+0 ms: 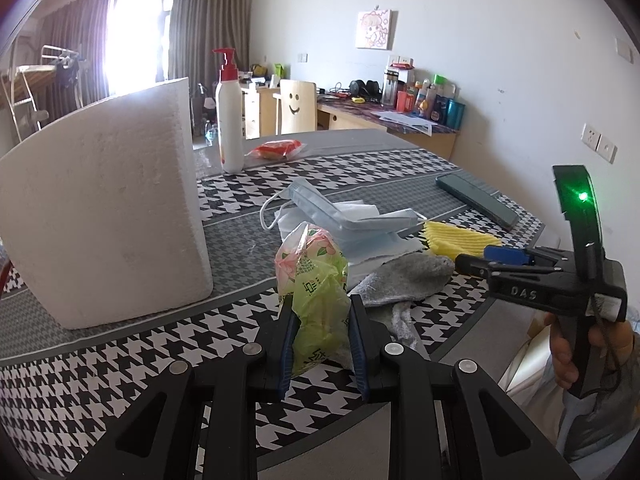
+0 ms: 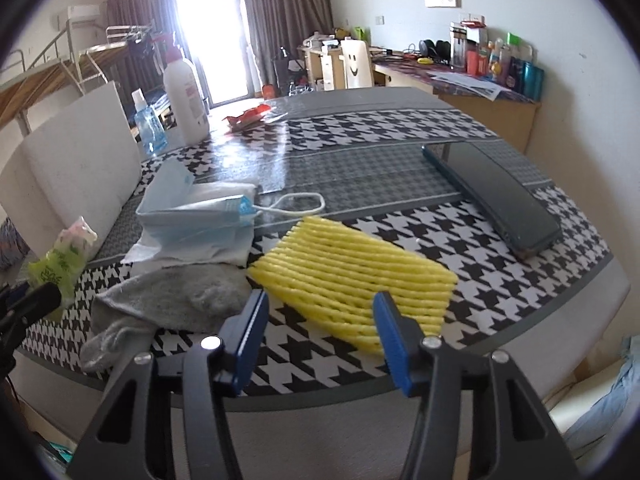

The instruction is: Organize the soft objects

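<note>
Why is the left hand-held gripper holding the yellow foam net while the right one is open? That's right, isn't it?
Not quite. The left hand-held gripper is shut on the green tissue pack, not the yellow foam net, as the left wrist view shows. The net lies on the table. The right hand-held gripper is indeed open.

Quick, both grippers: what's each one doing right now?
Left gripper: shut on the green tissue pack.
Right gripper: open, holding nothing.

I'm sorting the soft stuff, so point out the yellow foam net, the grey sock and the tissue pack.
yellow foam net (image 2: 352,276): right wrist view, middle.
grey sock (image 2: 176,300): right wrist view, middle.
tissue pack (image 1: 320,292): left wrist view, green wrapper.
</note>
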Tool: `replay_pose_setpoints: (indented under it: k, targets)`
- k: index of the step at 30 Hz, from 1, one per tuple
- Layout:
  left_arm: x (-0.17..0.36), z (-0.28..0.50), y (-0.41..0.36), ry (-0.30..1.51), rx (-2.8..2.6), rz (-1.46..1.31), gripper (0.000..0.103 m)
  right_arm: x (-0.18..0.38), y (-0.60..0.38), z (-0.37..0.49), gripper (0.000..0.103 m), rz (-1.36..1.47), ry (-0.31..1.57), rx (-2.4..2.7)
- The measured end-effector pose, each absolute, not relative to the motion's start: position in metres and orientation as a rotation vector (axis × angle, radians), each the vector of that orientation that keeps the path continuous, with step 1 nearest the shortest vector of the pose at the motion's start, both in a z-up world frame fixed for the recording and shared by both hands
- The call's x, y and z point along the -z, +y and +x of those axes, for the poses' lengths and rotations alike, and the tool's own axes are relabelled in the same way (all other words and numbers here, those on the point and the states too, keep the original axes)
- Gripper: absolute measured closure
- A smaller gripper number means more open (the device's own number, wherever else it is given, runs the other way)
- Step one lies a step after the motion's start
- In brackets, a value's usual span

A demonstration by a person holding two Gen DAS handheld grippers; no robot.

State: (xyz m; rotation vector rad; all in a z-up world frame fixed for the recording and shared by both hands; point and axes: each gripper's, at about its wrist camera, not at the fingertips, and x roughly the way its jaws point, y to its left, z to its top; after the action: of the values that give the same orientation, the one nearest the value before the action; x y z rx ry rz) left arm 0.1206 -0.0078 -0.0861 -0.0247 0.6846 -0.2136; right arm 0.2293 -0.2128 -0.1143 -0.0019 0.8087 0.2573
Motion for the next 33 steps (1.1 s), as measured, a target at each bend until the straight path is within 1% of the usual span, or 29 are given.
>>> replay_pose_setpoints:
  k: [5, 6, 7, 9, 10, 11, 13, 18, 33]
  targets:
    - [0.084, 0.118, -0.005, 0.675, 0.215, -0.025, 0.077, 0.117, -0.204, 0.228, 0.044, -0.068, 0.816, -0.237]
    - [0.083, 0.118, -0.005, 0.672, 0.215, -0.026, 0.077, 0.117, -0.205, 0.230, 0.049, -0.062, 0.818, -0.235]
    - [0.082, 0.117, -0.004, 0.670, 0.214, -0.026, 0.077, 0.117, -0.205, 0.230, 0.059, -0.065, 0.820, -0.229]
    - [0.081, 0.116, -0.003, 0.663, 0.215, -0.026, 0.077, 0.117, -0.206, 0.231, 0.068, -0.086, 0.822, -0.197]
    - [0.080, 0.114, -0.001, 0.659, 0.215, -0.026, 0.077, 0.117, -0.207, 0.232, 0.076, -0.084, 0.823, -0.199]
    - [0.078, 0.113, 0.000, 0.652, 0.214, -0.025, 0.077, 0.117, -0.208, 0.232, 0.080, -0.086, 0.825, -0.194]
    - [0.075, 0.111, 0.001, 0.646, 0.212, -0.024, 0.077, 0.116, -0.212, 0.231, 0.093, -0.078, 0.829, -0.199]
    - [0.068, 0.106, 0.004, 0.629, 0.213, -0.023, 0.077, 0.111, -0.218, 0.229, 0.094, -0.045, 0.824, -0.213]
    - [0.044, 0.097, 0.004, 0.550, 0.226, -0.010, 0.077, 0.062, -0.213, 0.206, 0.094, 0.041, 0.679, -0.304]
